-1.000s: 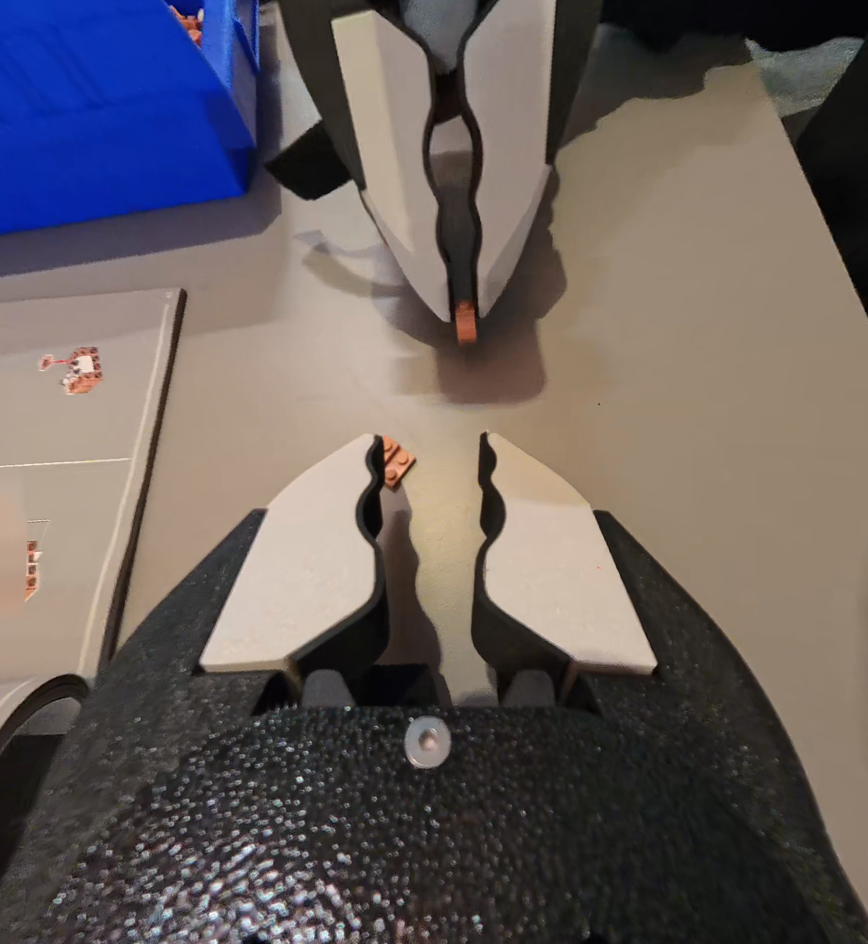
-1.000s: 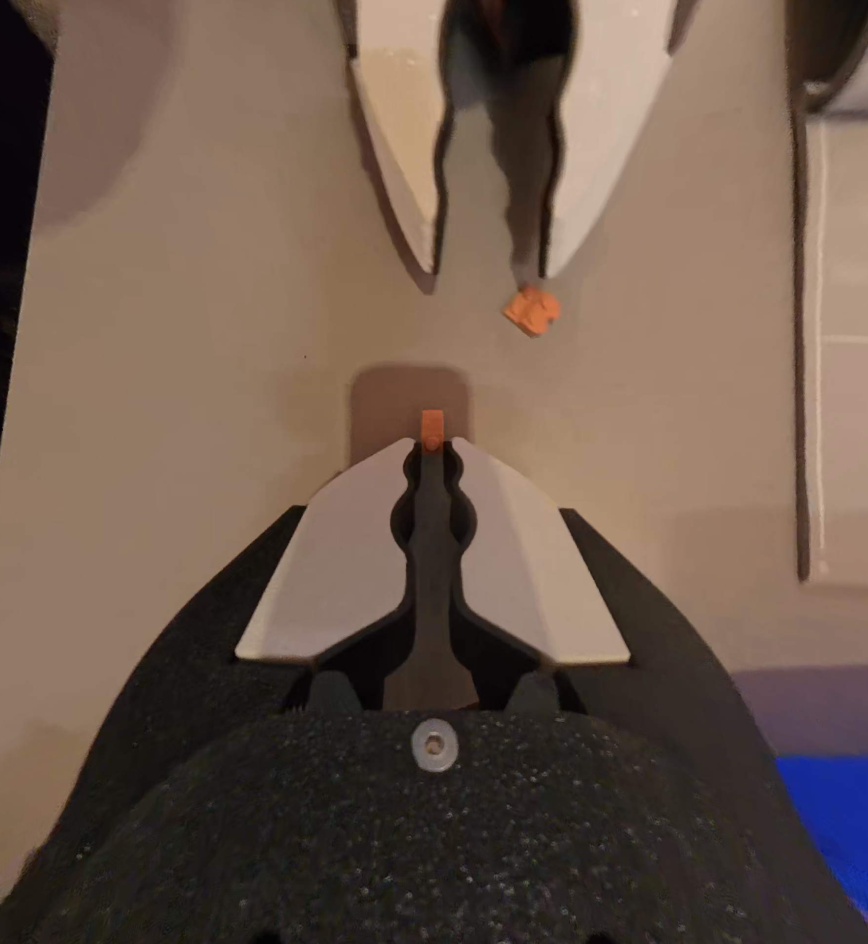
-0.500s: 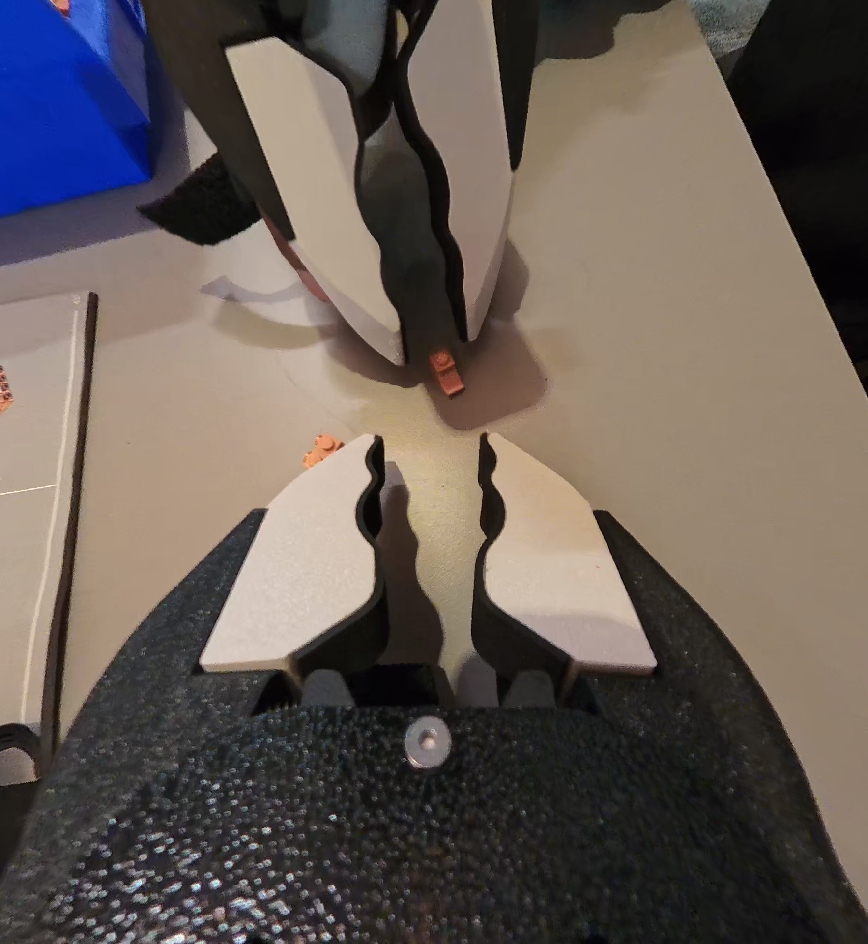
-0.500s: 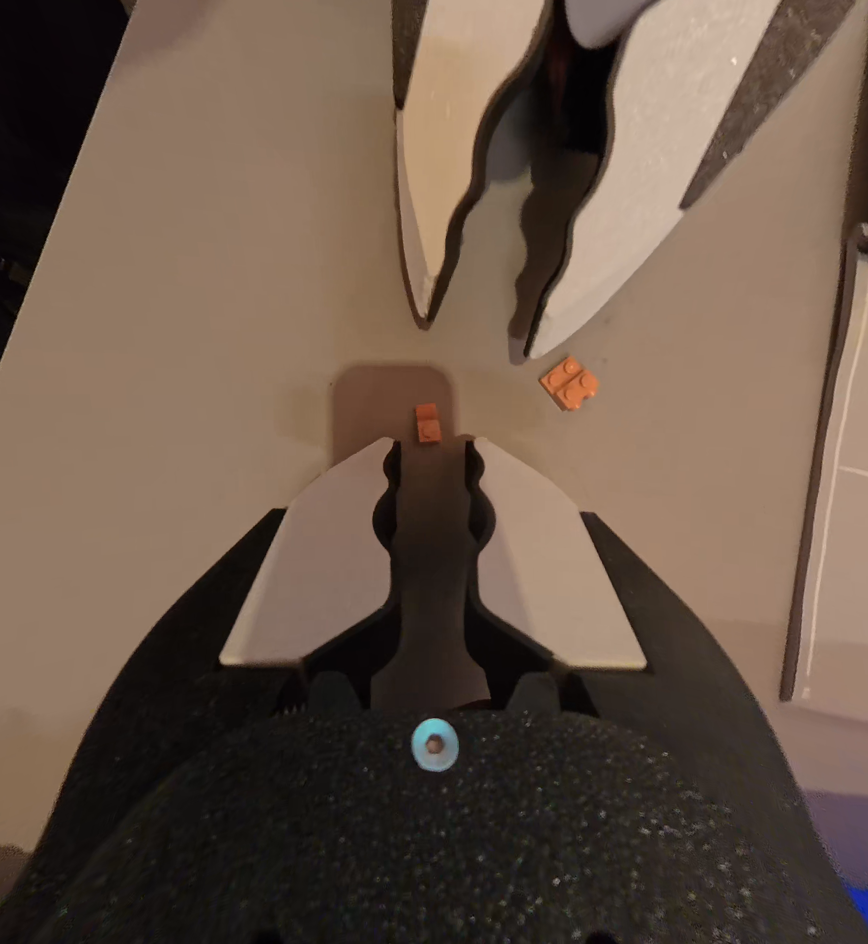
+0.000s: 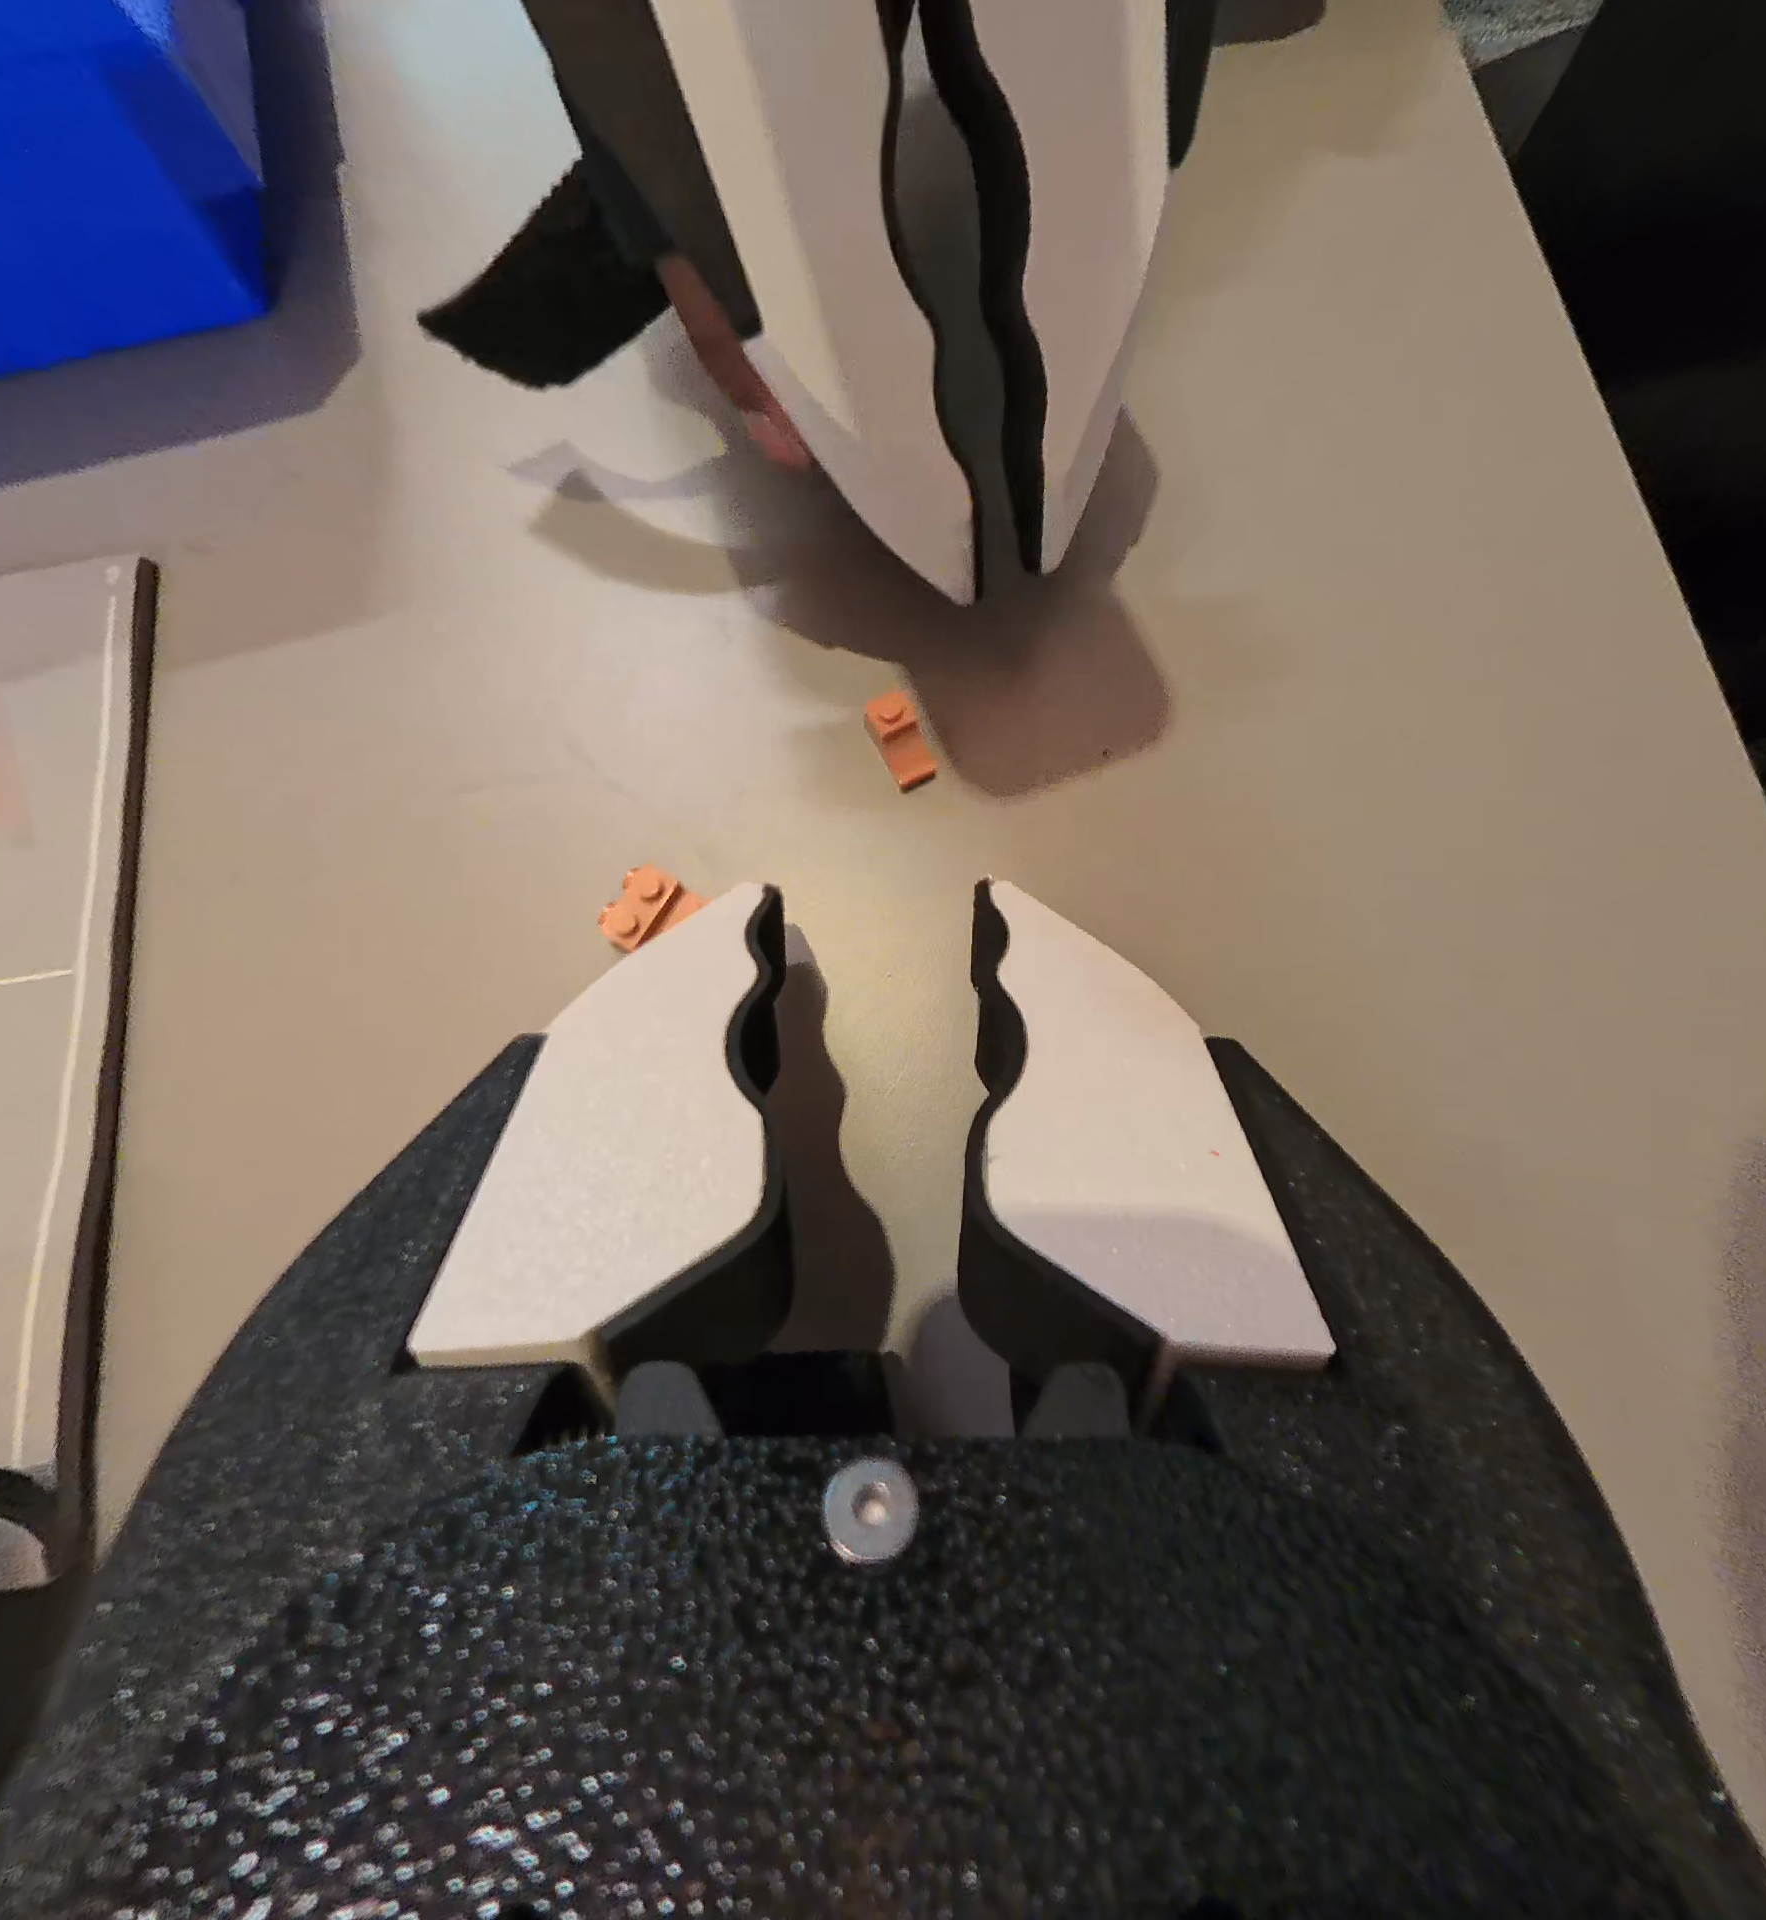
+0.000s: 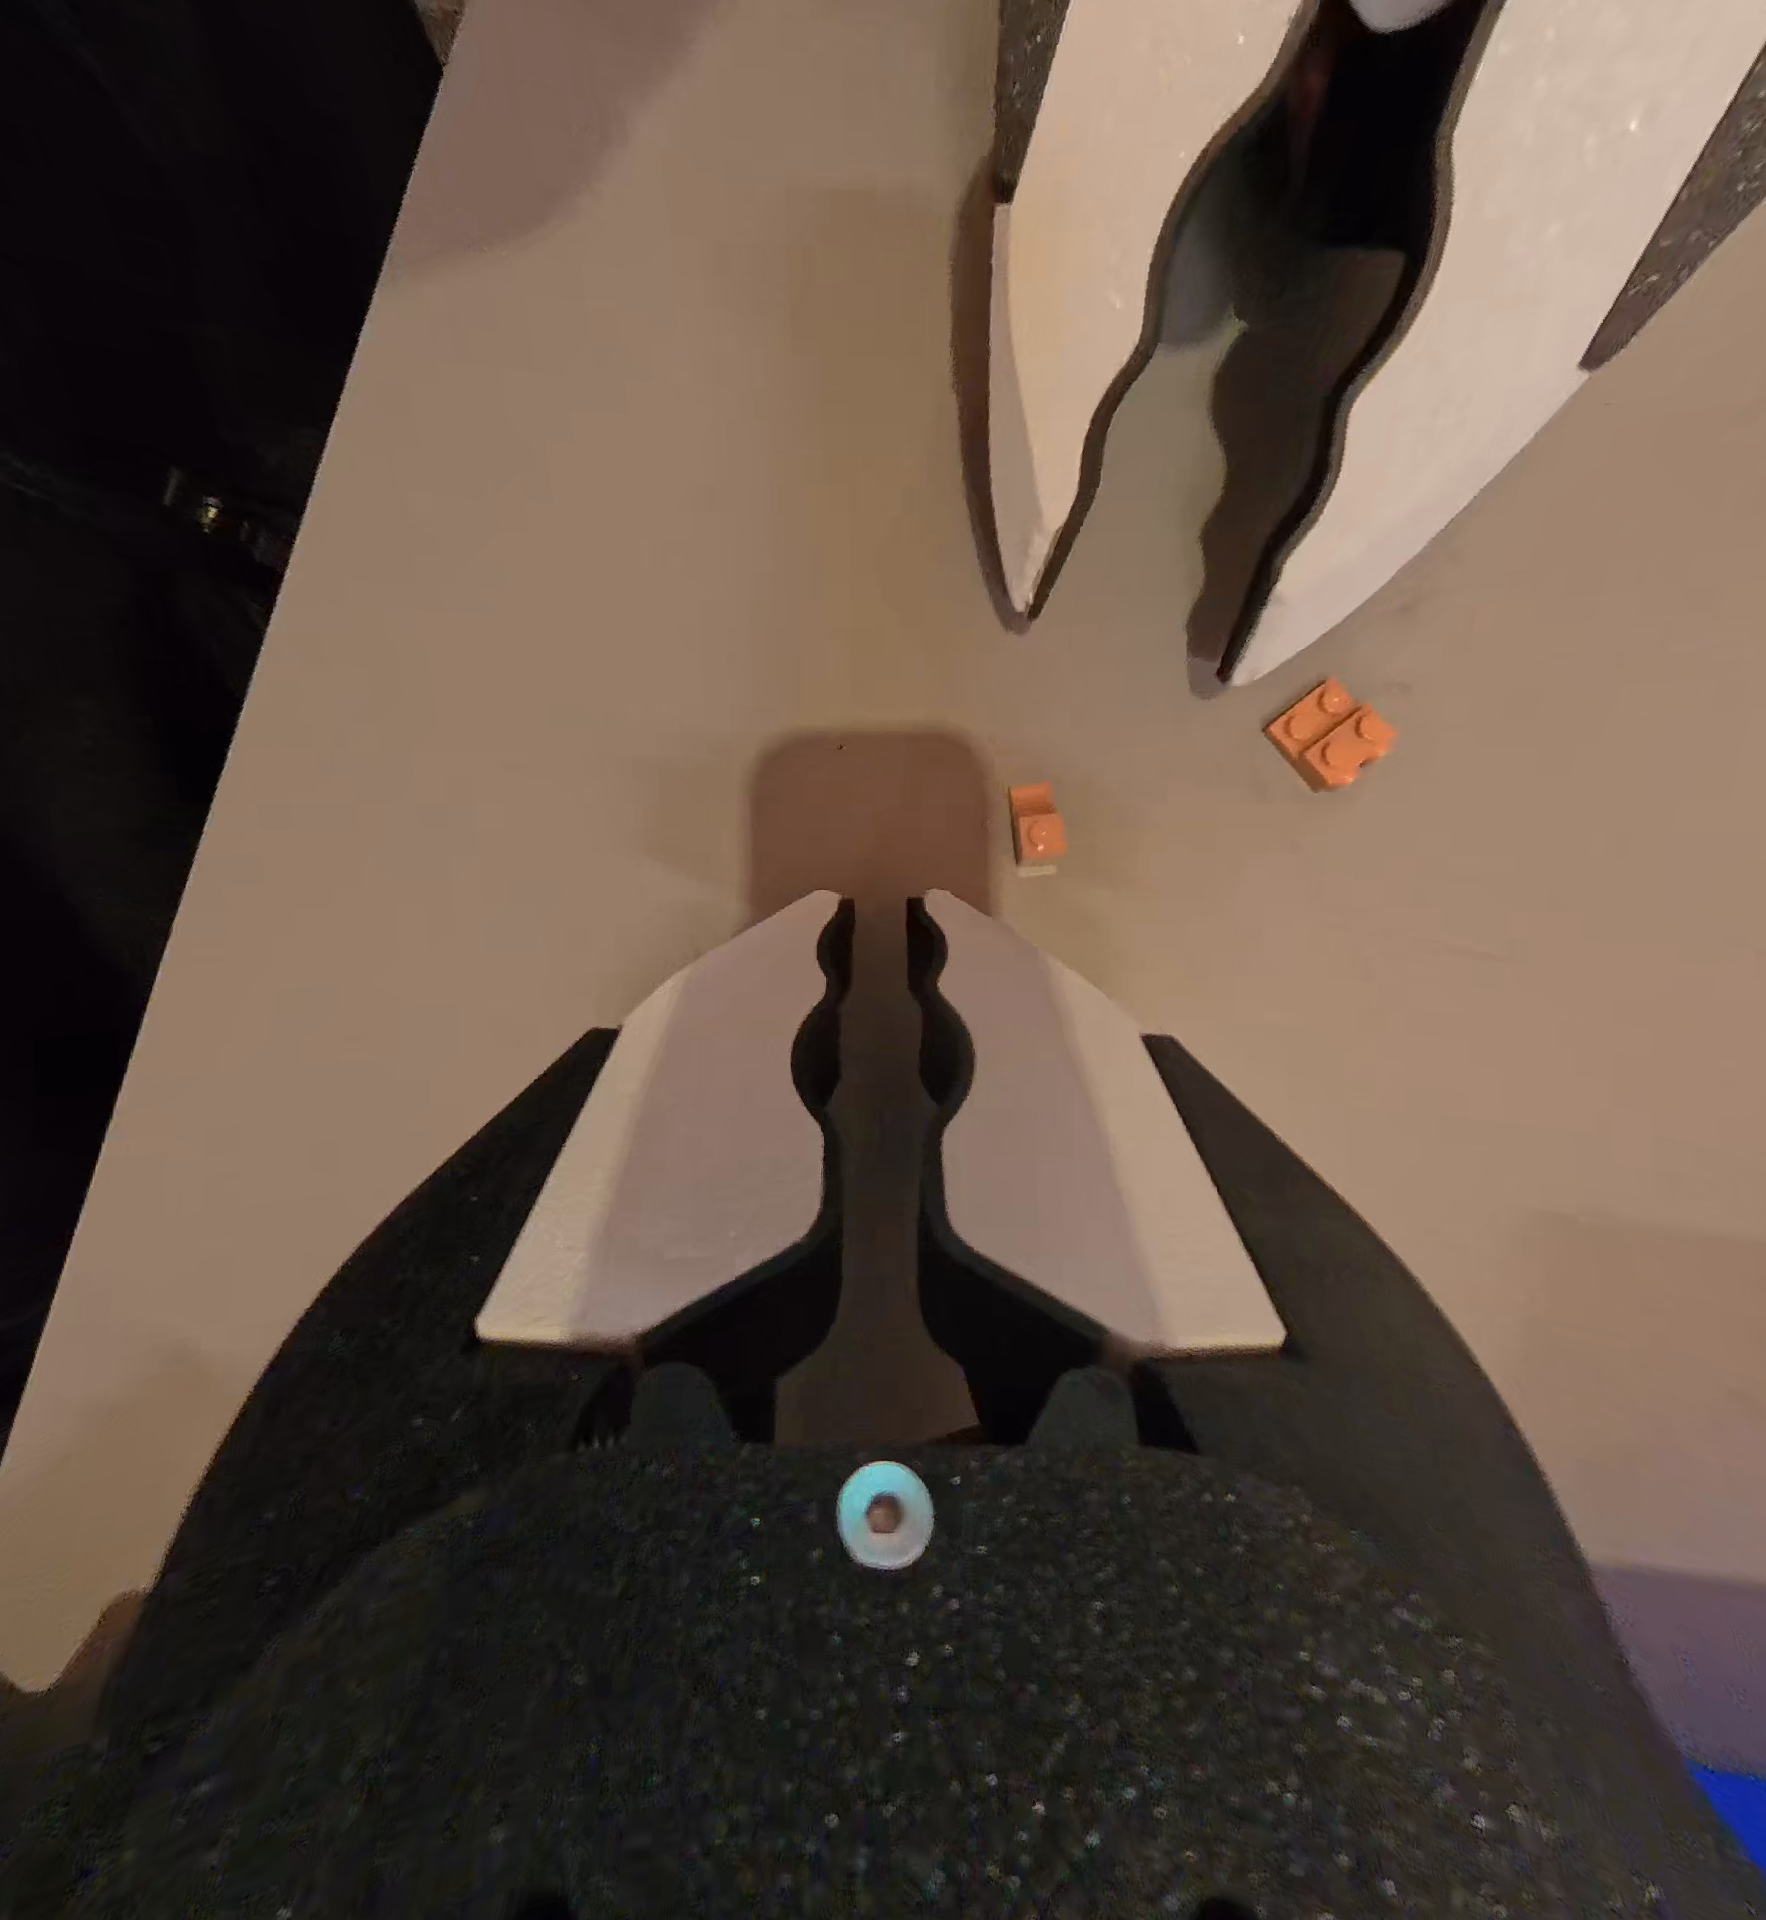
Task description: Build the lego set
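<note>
Blue bin (image 5: 79,187) shows fully only beside left tongs (image 5: 879,904).

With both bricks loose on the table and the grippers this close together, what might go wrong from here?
The left hand-held gripper is open, and its left finger partly covers the flat orange plate, so it might nudge it. The small orange brick lies beside the right hand-held gripper, not between its nearly closed fingers, so a squeeze would likely miss.

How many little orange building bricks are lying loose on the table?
2. A small single-stud brick lies just ahead of the right gripper; a flat square plate lies beside the left gripper's fingertip. Others may be hidden.
</note>
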Available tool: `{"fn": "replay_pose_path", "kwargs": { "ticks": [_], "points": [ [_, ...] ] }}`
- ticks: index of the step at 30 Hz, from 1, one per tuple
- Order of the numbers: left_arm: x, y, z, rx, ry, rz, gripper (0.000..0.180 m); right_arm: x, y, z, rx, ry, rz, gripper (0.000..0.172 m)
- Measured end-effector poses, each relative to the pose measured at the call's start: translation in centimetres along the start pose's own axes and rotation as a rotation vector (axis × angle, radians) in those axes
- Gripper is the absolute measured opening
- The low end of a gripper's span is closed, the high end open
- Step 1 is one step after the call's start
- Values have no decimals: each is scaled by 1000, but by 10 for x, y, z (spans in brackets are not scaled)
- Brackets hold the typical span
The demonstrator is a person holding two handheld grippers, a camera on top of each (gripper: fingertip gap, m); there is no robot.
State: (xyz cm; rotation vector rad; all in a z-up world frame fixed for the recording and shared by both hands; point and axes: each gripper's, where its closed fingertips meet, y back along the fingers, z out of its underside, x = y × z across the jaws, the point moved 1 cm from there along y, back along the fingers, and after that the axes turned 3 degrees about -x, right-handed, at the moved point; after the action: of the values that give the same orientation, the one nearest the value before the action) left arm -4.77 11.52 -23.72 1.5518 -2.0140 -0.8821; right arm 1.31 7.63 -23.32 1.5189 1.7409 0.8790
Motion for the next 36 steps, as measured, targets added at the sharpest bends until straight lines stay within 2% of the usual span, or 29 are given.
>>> {"fn": "replay_pose_path", "kwargs": {
  "ticks": [5, 11, 20, 36],
  "points": [
    [2, -6, -2, -24, -14, -10, 33, 0, -9, -1, -8, -7, -10, 9],
    [5, -7, -3, -20, -18, 3, 32, 21, -14, -2, 0, -46, 91, 10],
    [2, -5, -4, -5, 7, -6, 32, 32, -19, -11, 66, -53, 142, 12],
    [-1, -20, -13, -49, 7, -102, 33, 37, -18, -10, 83, -42, 169, 11]
  ]
}}
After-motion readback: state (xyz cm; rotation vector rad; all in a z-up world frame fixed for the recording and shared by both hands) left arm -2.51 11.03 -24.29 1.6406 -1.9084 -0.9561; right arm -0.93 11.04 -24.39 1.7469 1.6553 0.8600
